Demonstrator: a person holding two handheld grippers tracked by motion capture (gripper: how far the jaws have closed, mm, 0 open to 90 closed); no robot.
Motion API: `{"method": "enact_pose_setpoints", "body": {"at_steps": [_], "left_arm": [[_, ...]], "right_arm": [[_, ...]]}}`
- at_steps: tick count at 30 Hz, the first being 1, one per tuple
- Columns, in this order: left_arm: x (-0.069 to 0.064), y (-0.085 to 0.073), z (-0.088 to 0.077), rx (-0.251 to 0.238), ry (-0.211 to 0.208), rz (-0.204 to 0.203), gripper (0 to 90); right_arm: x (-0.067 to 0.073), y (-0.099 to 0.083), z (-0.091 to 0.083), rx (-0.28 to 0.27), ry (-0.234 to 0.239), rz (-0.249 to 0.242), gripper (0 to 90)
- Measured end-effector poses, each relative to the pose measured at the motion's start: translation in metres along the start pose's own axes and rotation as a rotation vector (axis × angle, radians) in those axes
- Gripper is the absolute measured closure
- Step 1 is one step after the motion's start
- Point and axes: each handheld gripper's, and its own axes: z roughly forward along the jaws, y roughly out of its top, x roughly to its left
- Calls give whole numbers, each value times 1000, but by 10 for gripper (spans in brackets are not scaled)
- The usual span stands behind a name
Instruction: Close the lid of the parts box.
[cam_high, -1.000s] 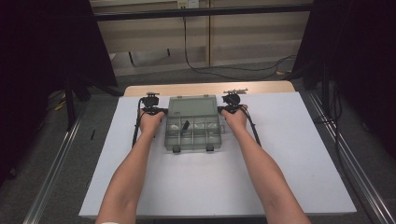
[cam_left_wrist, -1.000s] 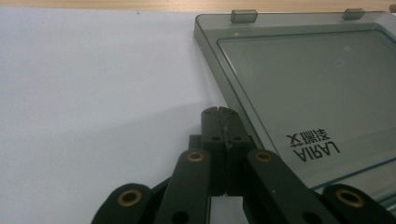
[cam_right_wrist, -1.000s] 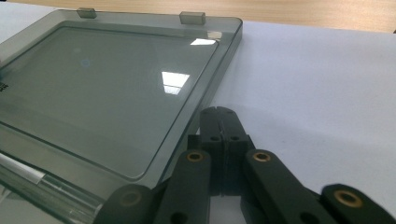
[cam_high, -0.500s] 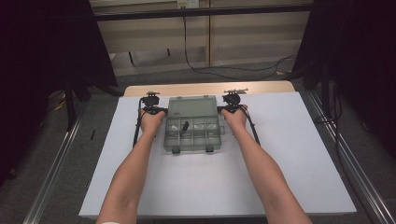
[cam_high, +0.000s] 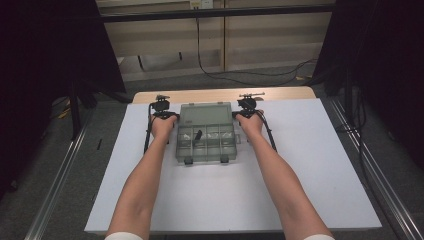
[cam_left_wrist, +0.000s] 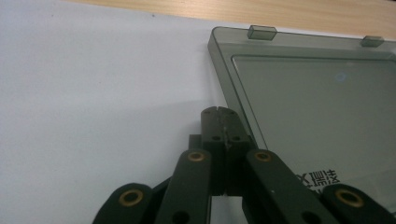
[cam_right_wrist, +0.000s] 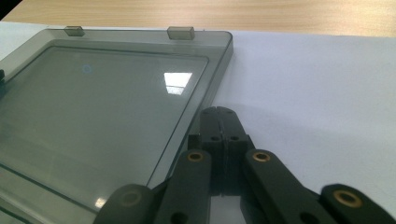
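A smoky clear compartment box lies on the white sheet, its lid folded flat toward the far side. A small black part sits in one compartment. My left gripper rests beside the lid's left edge, jaws shut with nothing seen between them. My right gripper rests beside the lid's right edge, jaws shut as well. Both tips point at the sheet just off the lid. Two small clips stand on the lid's far rim.
The white sheet covers most of the wooden table, with a bare strip at the far edge. Metal rails run along both sides. Cables lie on the floor beyond. Two black latches mark the box's near edge.
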Motion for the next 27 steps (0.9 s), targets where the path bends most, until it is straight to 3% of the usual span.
{"method": "enact_pose_setpoints", "body": {"at_steps": [8,16,23,27], "left_arm": [[3,-1,-2,-18,-26,-29,900],[2,6,-19,-64,-74,-42,900],[-2,10,-42,-93,-104,-6,900],[-6,7,-51,-114,-91,11,900]], "right_arm": [[-2,1,-1,0,25,49,900],[-2,9,-14,-51,84,81,900],[3,17,-34,-83,124,47,900],[8,20,-44,-98,120,-4,900]]}}
